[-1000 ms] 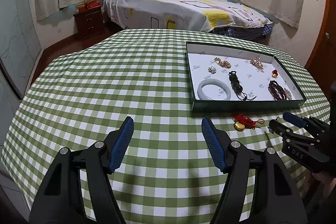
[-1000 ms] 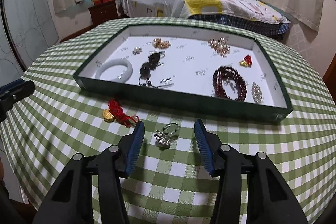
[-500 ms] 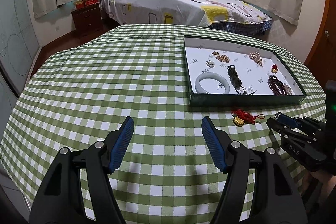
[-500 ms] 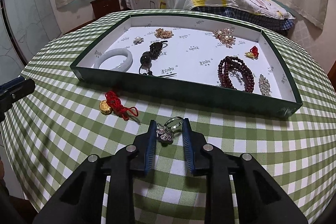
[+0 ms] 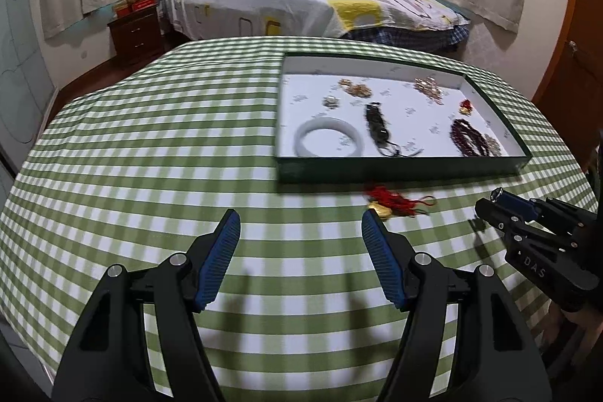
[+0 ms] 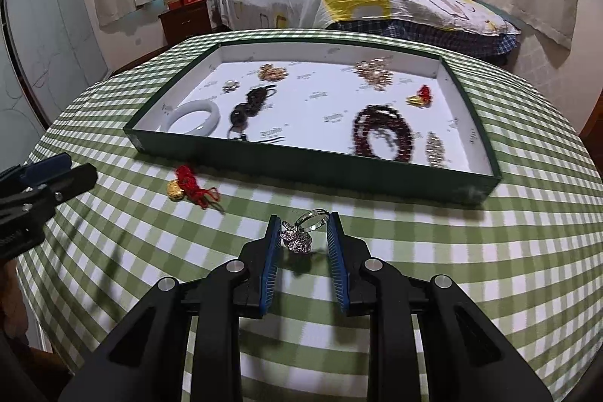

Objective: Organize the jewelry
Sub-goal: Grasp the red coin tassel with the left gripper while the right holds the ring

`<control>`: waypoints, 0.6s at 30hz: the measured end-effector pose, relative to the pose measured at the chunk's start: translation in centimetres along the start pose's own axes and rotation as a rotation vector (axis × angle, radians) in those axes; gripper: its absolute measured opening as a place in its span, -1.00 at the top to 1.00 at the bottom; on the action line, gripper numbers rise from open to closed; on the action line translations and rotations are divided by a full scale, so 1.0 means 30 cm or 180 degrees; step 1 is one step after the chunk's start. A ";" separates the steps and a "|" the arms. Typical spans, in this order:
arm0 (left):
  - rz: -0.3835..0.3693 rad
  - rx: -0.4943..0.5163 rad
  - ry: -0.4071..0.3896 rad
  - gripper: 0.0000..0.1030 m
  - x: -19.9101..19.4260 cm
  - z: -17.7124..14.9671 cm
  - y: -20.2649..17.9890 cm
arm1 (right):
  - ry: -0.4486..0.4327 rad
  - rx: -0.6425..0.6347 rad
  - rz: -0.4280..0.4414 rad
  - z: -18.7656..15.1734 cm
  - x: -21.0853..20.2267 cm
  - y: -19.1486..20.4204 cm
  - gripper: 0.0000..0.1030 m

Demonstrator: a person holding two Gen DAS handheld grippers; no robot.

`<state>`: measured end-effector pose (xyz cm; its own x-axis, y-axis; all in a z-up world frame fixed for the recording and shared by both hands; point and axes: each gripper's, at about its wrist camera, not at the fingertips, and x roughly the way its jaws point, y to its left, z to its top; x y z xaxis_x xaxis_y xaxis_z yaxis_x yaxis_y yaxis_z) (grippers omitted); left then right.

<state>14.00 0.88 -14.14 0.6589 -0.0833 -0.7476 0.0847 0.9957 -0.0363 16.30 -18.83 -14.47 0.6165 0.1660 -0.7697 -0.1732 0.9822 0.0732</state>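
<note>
My right gripper (image 6: 303, 232) is shut on a silver ring (image 6: 301, 232) with a sparkly ornament and holds it just above the checked cloth, in front of the green tray (image 6: 301, 168). It also shows in the left wrist view (image 5: 501, 200). A red-cord gold charm (image 6: 188, 185) lies on the cloth left of the ring, also in the left wrist view (image 5: 392, 204). The tray (image 5: 395, 168) holds a white bangle (image 6: 196, 115), dark beads (image 6: 382, 130), brooches and other pieces. My left gripper (image 5: 299, 243) is open and empty over the cloth.
The round table has a green checked cloth (image 5: 150, 145); its edge drops off close behind both grippers. A bed (image 5: 301, 2) and a nightstand (image 5: 135, 34) stand beyond the table. A wooden door (image 5: 576, 36) is at the right.
My right gripper closed on the silver ring and lifted it slightly. The left gripper stayed open and shifted a little toward the red-cord charm.
</note>
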 end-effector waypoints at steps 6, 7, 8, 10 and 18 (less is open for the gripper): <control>-0.0080 0.0069 0.0054 -0.27 0.049 0.009 -0.101 | -0.0023 0.0109 -0.0064 -0.016 -0.019 -0.088 0.50; -0.0090 0.0075 0.0062 -0.27 0.058 0.012 -0.116 | -0.0028 0.0132 -0.0075 -0.018 -0.022 -0.104 0.50; -0.0096 0.0081 0.0069 -0.27 0.067 0.015 -0.128 | -0.0033 0.0159 -0.0081 -0.020 -0.024 -0.120 0.50; -0.0099 0.0099 0.0090 -0.27 0.092 0.022 -0.158 | -0.0044 0.0204 -0.0090 -0.023 -0.028 -0.146 0.50; -0.0054 0.0135 0.0168 -0.27 0.192 0.043 -0.223 | -0.0099 0.0374 -0.0093 -0.023 -0.036 -0.218 0.50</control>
<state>18.19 -6.31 -17.33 0.6168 -0.0968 -0.7811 0.1277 0.9916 -0.0220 16.24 -25.49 -14.56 0.6439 0.1380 -0.7526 -0.0645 0.9899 0.1262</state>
